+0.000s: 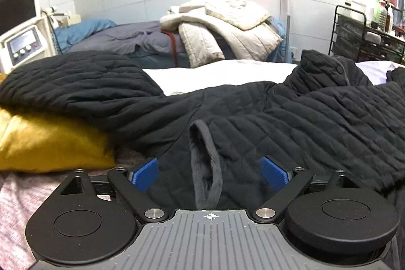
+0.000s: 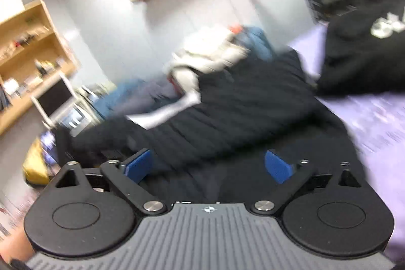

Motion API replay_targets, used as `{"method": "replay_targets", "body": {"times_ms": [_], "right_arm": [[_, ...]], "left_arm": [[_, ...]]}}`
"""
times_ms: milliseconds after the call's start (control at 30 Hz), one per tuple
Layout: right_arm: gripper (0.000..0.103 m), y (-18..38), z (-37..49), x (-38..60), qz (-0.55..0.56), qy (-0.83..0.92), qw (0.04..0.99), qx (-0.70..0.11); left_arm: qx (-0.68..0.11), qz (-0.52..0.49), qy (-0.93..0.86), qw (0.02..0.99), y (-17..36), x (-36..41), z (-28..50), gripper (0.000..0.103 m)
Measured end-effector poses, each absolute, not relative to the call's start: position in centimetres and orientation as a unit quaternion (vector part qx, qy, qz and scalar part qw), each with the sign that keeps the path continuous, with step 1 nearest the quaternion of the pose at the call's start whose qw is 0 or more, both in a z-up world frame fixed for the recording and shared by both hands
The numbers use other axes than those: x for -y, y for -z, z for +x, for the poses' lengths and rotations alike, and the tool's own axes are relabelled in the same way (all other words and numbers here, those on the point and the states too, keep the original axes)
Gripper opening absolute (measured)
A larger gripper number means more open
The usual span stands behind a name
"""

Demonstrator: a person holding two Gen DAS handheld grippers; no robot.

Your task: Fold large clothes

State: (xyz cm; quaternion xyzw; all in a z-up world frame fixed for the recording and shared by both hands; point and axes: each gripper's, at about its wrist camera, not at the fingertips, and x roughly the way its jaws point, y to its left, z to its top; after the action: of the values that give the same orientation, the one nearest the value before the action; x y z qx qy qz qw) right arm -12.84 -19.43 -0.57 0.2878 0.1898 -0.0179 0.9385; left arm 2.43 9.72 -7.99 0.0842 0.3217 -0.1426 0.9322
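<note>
A black quilted jacket (image 1: 278,113) lies spread across the bed, one sleeve draped over a mustard yellow pillow (image 1: 50,143). Its grey-trimmed edge (image 1: 205,163) loops up between the blue pads of my left gripper (image 1: 210,172), which is open just above the fabric. In the blurred right wrist view, my right gripper (image 2: 207,166) is open over the same black jacket (image 2: 240,108), its pads apart with cloth below them. Neither gripper holds anything.
A white sheet (image 1: 215,72) covers the bed beyond the jacket. A second bed with a beige quilt (image 1: 227,27) stands behind. A black wire rack (image 1: 364,32) stands right, a monitor (image 1: 17,6) left. Another black garment with white print (image 2: 367,42) lies at right on lilac bedding (image 2: 379,123).
</note>
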Motion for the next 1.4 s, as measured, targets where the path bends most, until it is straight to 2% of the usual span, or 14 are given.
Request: {"method": "replay_targets", "body": {"times_ms": [200,300,333,367,433,500,633,767,967,1100,1200,1233,1367,1400], "right_arm": [[0.094,-0.5,-3.5,19.5,0.181,0.075,0.958,-0.209],[0.089,1.5,-0.4,20.6,0.13,0.094,0.956,-0.244],[0.087,2.5,0.9,21.1,0.115,0.099,0.951,-0.268],[0.078,3.6,1.6,21.7,0.104,0.11,0.946,-0.287],[0.068,5.5,2.6,22.8,0.099,0.134,0.933,-0.319],[0.065,7.1,2.4,23.9,0.108,0.156,0.922,-0.338],[0.065,8.2,0.4,24.2,0.102,0.167,0.923,-0.331],[0.071,8.0,-0.4,23.0,0.069,0.167,0.932,-0.315],[0.073,7.0,-0.7,21.8,0.033,0.155,0.947,-0.281],[0.081,7.4,0.5,21.8,0.017,0.142,0.944,-0.297],[0.082,8.8,1.5,22.5,0.029,0.144,0.933,-0.327],[0.083,9.2,1.6,22.7,0.035,0.145,0.932,-0.33],[0.087,10.4,2.2,22.7,0.026,0.153,0.927,-0.342],[0.088,10.6,2.4,22.6,0.021,0.154,0.927,-0.343]], "left_arm": [[-0.351,0.094,0.161,0.918,10.0,-8.2,4.8,0.103],[-0.372,0.101,0.172,0.907,11.6,-7.3,5.8,0.094],[-0.373,0.109,0.17,0.906,11.9,-7.0,6.0,0.089],[-0.368,0.115,0.174,0.906,12.1,-6.6,6.2,0.083],[-0.351,0.132,0.181,0.909,11.7,-6.0,6.3,0.055],[-0.317,0.143,0.184,0.919,10.3,-5.5,6.1,0.048],[-0.212,0.147,0.19,0.947,5.8,-4.5,5.0,0.044],[-0.176,0.156,0.19,0.953,3.9,-3.0,6.2,0.044],[-0.296,0.167,0.144,0.93,10.2,-3.9,9.4,0.045],[-0.346,0.148,0.133,0.917,14.4,-5.8,10.0,0.045],[-0.345,0.15,0.133,0.917,14.4,-6.0,9.8,0.05],[-0.346,0.151,0.132,0.917,14.3,-5.8,9.9,0.067],[-0.341,0.166,0.132,0.916,14.4,-5.3,9.6,0.071],[-0.339,0.172,0.131,0.916,14.3,-5.1,9.5,0.078]]}}
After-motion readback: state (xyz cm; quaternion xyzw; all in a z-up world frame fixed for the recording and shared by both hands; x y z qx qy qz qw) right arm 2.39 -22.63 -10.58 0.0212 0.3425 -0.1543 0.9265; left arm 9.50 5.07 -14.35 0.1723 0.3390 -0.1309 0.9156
